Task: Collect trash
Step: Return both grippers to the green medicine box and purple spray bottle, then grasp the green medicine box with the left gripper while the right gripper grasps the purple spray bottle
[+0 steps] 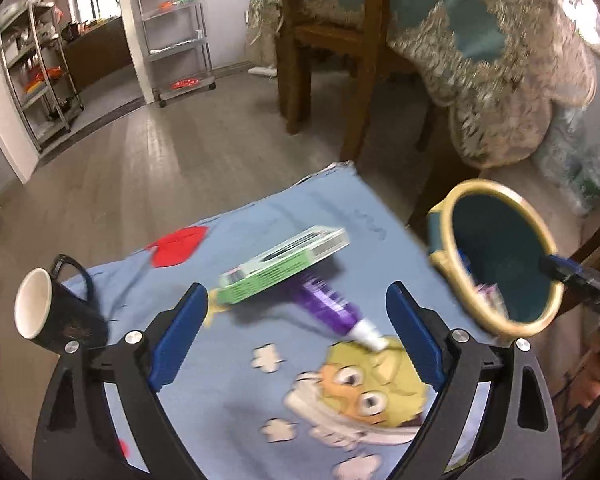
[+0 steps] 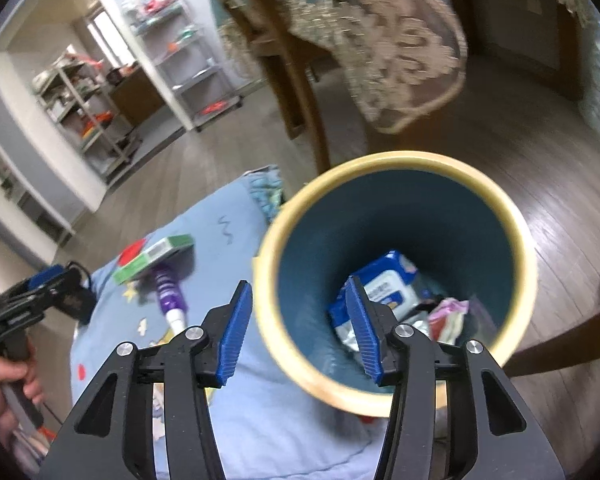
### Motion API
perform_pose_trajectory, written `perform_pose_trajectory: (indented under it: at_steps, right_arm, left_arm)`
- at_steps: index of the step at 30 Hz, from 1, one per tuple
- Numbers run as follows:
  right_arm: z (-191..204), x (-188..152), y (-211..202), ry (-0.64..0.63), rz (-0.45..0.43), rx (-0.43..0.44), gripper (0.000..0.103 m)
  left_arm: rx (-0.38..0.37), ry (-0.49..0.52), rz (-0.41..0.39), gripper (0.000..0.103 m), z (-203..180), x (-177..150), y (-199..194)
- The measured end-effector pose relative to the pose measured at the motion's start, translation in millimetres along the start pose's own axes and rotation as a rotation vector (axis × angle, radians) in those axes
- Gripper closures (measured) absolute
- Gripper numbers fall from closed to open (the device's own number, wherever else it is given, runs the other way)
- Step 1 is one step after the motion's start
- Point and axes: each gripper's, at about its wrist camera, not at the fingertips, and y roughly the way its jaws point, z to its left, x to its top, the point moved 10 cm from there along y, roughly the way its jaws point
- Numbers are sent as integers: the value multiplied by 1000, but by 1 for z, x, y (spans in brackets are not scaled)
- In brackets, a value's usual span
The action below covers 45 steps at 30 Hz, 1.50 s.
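On the blue cartoon-print cloth [image 1: 228,380] a green box [image 1: 284,264] lies over a purple tube [image 1: 332,308] with a white cap. My left gripper [image 1: 296,332] hovers open and wide just short of them, nothing between its pads. A blue bin with a yellow rim [image 2: 400,160] stands at the cloth's right edge. My right gripper [image 2: 300,332] is open astride the bin's near wall, one finger outside and one inside, with the pads off it. A blue-white wipes pack [image 2: 388,280] and a pink wrapper [image 2: 448,312] lie in the bin.
A black mug [image 1: 56,316] with a white inside stands at the cloth's left edge. Behind are a wooden chair [image 1: 328,40], a teal lace-edged tablecloth [image 1: 480,60], metal shelves [image 1: 176,28] and wood floor. A hand [image 2: 4,380] holds the left gripper.
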Motion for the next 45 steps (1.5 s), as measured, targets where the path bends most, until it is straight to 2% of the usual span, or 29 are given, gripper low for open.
perform_pose_trajectory:
  at_steps: [8, 11, 17, 21, 23, 24, 25, 28, 32, 35, 40, 45]
  right_arm:
    - [31, -8, 11, -69, 28, 28, 52]
    - [36, -10, 14, -86, 35, 30, 52]
    - [43, -12, 21, -106, 51, 30, 52]
    - [55, -15, 31, -147, 71, 33, 52]
    - [64, -19, 38, -174, 87, 38, 52]
    - [67, -21, 41, -187, 95, 40, 52]
    - [72, -23, 45, -209, 105, 41, 52]
    - [83, -27, 53, -236, 124, 52, 52]
    - [97, -31, 65, -269, 152, 73, 52]
    - [110, -36, 75, -306, 173, 90, 52]
    - [139, -46, 96, -386, 217, 141, 52]
    - [164, -51, 118, -484, 246, 146, 52]
  left_arm:
    - [77, 175, 89, 14, 11, -11, 41]
    - [126, 252, 125, 14, 17, -13, 65]
    - [167, 351, 164, 18, 23, -13, 97]
    - [171, 420, 183, 32, 21, -12, 111]
    - [159, 421, 206, 52, 23, -13, 116]
    - [152, 416, 213, 54, 24, -13, 117]
    - [142, 414, 213, 63, 24, -13, 116]
    - [115, 412, 211, 70, 24, -14, 114]
    - [90, 362, 194, 80, 27, -15, 106]
    - [65, 303, 174, 83, 32, -14, 95]
    - [-17, 138, 159, 86, 43, -19, 72]
    - [-145, -95, 152, 86, 60, -27, 51]
